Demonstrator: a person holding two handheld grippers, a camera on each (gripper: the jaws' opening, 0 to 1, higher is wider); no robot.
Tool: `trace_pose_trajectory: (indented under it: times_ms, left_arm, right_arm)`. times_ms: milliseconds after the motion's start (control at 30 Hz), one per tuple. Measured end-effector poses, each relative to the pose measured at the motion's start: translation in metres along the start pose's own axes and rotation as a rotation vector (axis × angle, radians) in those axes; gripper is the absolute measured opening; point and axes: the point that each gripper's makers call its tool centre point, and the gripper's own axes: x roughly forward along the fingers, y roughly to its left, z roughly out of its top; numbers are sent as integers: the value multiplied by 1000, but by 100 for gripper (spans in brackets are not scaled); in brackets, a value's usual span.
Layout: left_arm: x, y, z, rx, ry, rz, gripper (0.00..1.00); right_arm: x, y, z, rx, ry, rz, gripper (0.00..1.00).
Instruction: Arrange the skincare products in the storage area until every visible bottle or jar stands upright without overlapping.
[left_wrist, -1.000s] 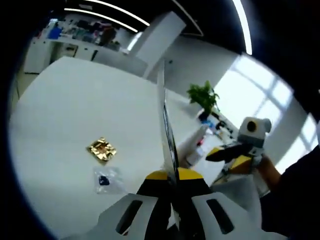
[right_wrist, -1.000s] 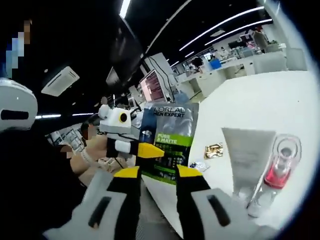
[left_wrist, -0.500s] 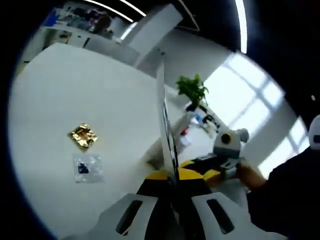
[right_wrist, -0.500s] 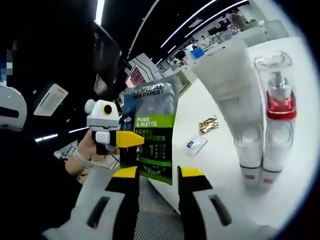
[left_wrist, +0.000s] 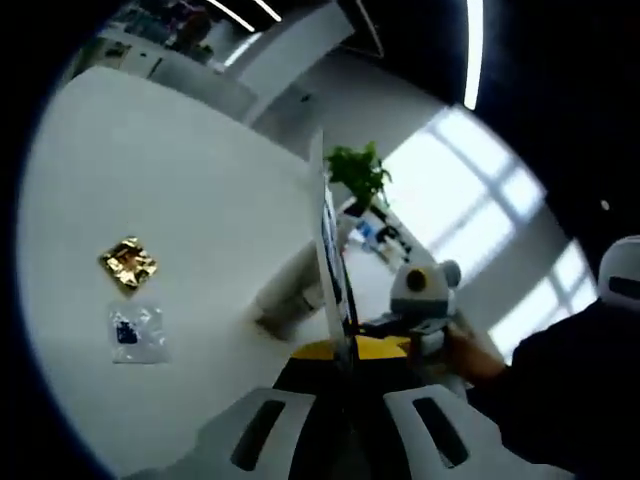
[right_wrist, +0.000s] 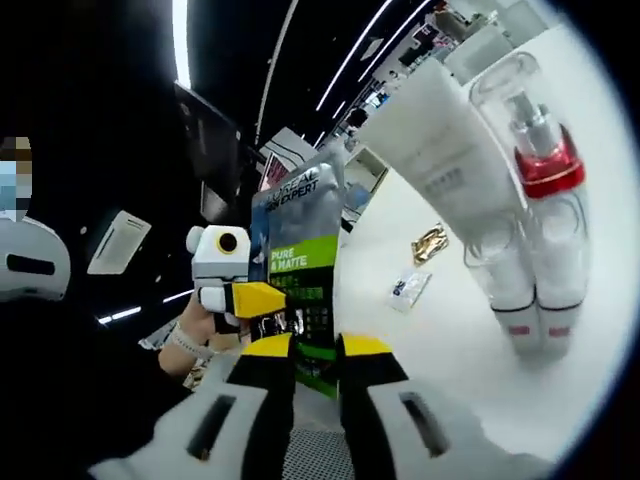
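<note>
Pinching the green-and-grey sachet (right_wrist: 300, 268) at frame centre with both grippers: left gripper (right_wrist: 262, 299) clamping its edge, right gripper (right_wrist: 314, 347) apparently closing on its bottom; tube (right_wrist: 452, 186) and pump bottle (right_wrist: 545, 190) standing upper right.

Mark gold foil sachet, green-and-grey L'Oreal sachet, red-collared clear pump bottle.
gold foil sachet (left_wrist: 127, 264), left gripper view, centre.
green-and-grey L'Oreal sachet (right_wrist: 297, 262), right gripper view, green band.
red-collared clear pump bottle (right_wrist: 548, 172), right gripper view, red collar.

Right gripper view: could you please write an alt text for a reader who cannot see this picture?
A dark sachet with a green band is held up by the left gripper, while the right gripper closes around the sachet's lower edge. On the white table at right stand a white tube and a clear pump bottle with a red collar, with two small packets beyond.
</note>
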Motion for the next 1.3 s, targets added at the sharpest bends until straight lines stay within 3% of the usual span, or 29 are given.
trace_pose_trajectory:
  times_ms: [367,567,600,700,867,1300]
  left_arm:
    - [-1,14,-4,2,22,68,0]
    - [-1,20,-1,120,5,99,8]
    - [-2,20,0,118,0,95,10]
    - [-7,22,8,138,-37,91,14]
    - [-16,31,24,98,-85,88,14]
    - [-21,58,45,72,-117,91,10]
  right_arm:
    - [-1,2,-2,10,13,12,3]
    - [-4,1,0,-48,5,-3,1]
    - [-4,2,3,-108,-4,0,1]
    - [-5,4,2,-87,-2,11,1]
    - [-6,5,-2,-82,16,14,1]
    - [-6,-6,-6,-85,47,-32,1]
